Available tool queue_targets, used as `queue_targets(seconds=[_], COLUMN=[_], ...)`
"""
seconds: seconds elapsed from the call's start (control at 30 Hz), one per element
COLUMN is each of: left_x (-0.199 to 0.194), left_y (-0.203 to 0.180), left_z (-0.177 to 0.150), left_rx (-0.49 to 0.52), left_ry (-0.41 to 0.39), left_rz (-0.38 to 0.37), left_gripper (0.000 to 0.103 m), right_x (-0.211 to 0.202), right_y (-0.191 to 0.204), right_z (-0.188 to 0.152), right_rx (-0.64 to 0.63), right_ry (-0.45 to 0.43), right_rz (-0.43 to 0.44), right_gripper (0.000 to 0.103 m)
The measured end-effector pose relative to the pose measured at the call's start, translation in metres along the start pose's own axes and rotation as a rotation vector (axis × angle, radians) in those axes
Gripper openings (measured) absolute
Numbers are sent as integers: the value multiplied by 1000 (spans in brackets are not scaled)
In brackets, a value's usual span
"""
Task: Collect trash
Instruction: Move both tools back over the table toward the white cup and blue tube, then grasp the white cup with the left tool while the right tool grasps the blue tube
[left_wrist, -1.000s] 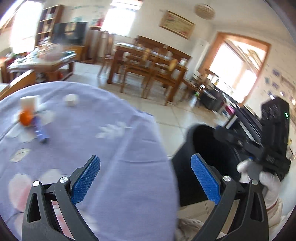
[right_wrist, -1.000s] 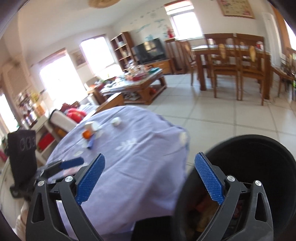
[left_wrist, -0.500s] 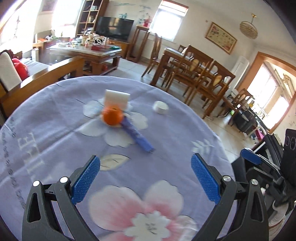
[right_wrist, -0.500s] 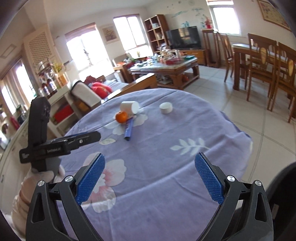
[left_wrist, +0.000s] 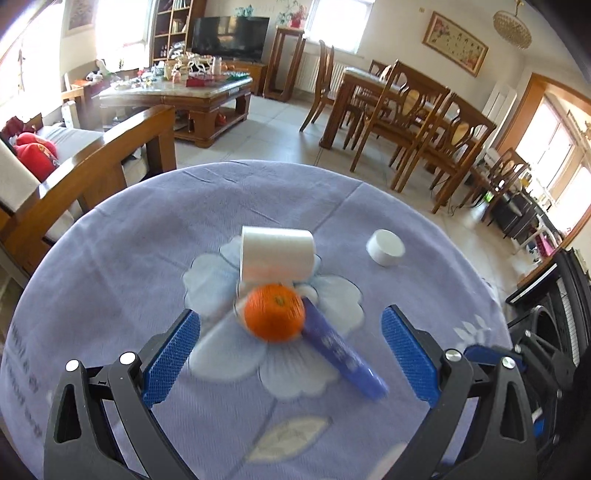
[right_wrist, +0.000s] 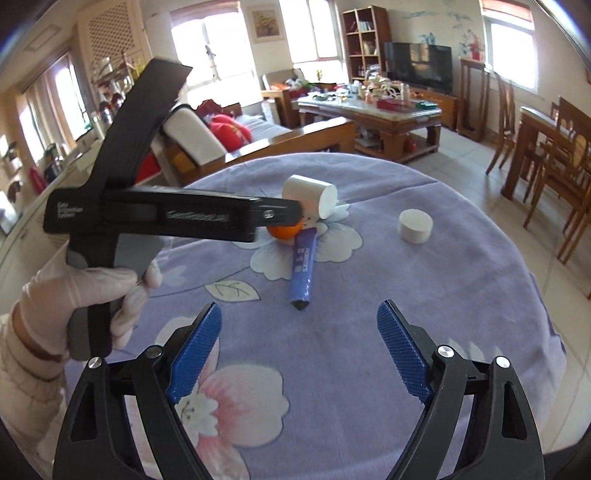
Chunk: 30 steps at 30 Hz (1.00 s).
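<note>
1. Left wrist view: left gripper hangs over the table with jaws wide apart, gripping nothing; the orange sits between the blue pads but clear of both.
2. Behind the orange a white cup lies on its side; a blue tube lies slantwise, touching the orange; a white cap stands apart to the right.
3. Right wrist view: right gripper is empty, jaws broad but closing; the tube's dark end lies just beyond them, outside the pads.
4. A gloved hand holds the left gripper's handle; its tip partly hides the orange.
</note>
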<state>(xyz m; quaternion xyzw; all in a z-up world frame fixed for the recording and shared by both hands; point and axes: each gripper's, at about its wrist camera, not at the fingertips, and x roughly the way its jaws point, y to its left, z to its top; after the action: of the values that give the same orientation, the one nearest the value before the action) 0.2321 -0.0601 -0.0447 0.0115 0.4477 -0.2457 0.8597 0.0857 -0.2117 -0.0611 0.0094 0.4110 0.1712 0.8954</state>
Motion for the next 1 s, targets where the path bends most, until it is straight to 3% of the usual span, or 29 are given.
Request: queue_targets(seconds=[0.17,0.27,0.3,0.37,0.4,0.63,0.83,0.9,1.0], left_x=[22,29,31,35,37,37,34,33,30], left_y=[7,9,10,12,12,16,10,13,17], left_z=[12,14,14,15,15,16,17,16,16], left_rx=[-10,-7,-5,-6,-10,-13,19,6,-8], left_ry=[22,30,32,45,52,24,9,4,-1], left_rz=[-6,-7,-7,-7,-10,-11,-1,-10,-8], left_gripper=[97,96,93,73,69,55,47,47,47], right_x=[29,41,46,54,56,70,73,73,70], right_y=[-1,-3,-4,-5,-4,1,2,-1,-5], right_z=[14,19,20,23,23,24,29,28,26], right_rx=[-9,-2,0,0,-1,-18,-39,-29,-2], right_ry=[44,69,78,95,101,120,122,121,118], right_rz=[13,23,23,23,24,13,-14,-17,1], right_gripper=[82,74,72,67,66,54,31,19,16])
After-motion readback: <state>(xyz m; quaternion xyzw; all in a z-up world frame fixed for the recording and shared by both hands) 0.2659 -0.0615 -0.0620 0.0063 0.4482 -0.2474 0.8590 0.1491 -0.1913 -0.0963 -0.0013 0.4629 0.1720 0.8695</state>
